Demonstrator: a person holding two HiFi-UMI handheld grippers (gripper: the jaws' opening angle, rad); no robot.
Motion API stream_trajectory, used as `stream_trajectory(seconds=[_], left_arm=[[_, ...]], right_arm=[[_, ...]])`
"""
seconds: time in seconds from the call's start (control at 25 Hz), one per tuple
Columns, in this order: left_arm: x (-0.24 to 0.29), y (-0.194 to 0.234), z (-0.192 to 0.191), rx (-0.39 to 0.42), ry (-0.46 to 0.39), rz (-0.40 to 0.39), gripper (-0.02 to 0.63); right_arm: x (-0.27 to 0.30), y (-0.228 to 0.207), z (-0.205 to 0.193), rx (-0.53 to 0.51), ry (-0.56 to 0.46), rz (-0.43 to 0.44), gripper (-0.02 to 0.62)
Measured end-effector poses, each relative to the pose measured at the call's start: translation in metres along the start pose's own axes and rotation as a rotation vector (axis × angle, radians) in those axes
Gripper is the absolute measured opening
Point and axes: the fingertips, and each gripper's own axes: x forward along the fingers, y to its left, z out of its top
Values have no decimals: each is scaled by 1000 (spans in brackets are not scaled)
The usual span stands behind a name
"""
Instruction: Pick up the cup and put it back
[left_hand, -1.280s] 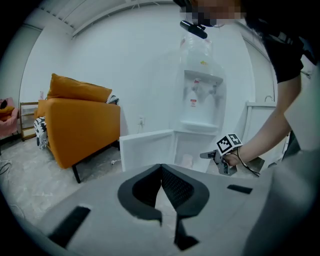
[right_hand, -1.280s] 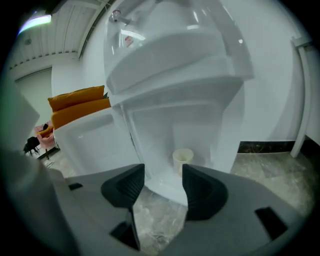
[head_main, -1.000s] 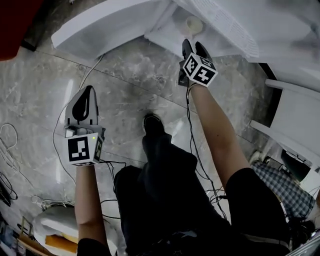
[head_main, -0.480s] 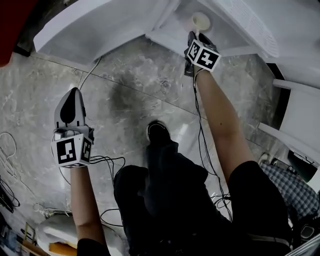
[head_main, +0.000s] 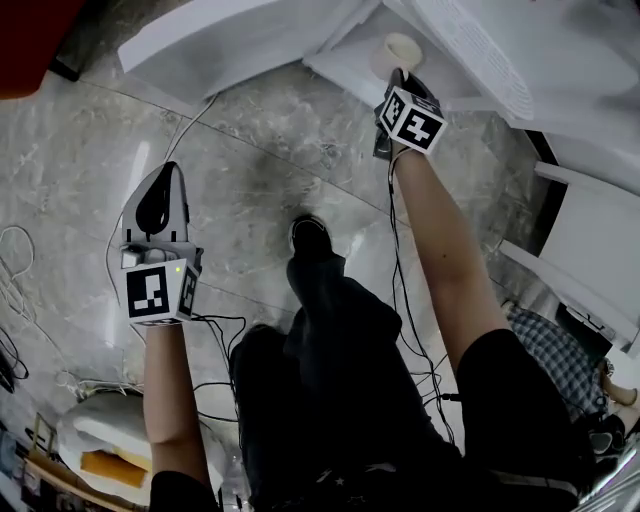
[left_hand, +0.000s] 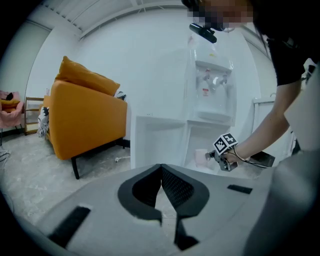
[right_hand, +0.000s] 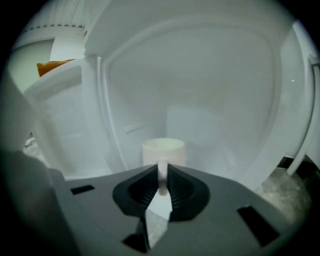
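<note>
Now right gripper (right_hand: 162, 178), jaws just closing, pinches cup (right_hand: 163, 151) by handle dead ahead; lift gently, keep level, avoid compartment (right_hand: 215, 100) walls. Left gripper (left_hand: 161, 170) clenched, empty.

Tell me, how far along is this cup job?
Done: the right gripper is at the white cup inside the white cabinet. In hand: its jaws have just closed on the handle. Left: lifting it and setting it back.

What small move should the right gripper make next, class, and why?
Probably a slight lift. The right gripper has just been closing its jaws, which now pinch the handle of the cup. The cup stands on the white compartment floor.
</note>
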Motion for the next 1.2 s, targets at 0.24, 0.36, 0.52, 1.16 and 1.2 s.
stream_trajectory(seconds=[0.24,0.36,0.52,1.16,1.2], left_arm=[[-71,-24,73,19,-2,-22,9],[-108,-37,110,16,-11,-30,9],[-158,-53,154,17,-21,-43,9],[-336,-126,341,-17,-115,-81,9],[-345,-133,350,-36,-123,-86,9]], right_arm=[[-106,46,32,31,-4,102,44],[-165,71,53,9,-39,170,44],[-241,99,83,-22,-68,231,44],[-526,95,216,-16,-214,266,43],[-539,93,220,-5,-218,265,43]])
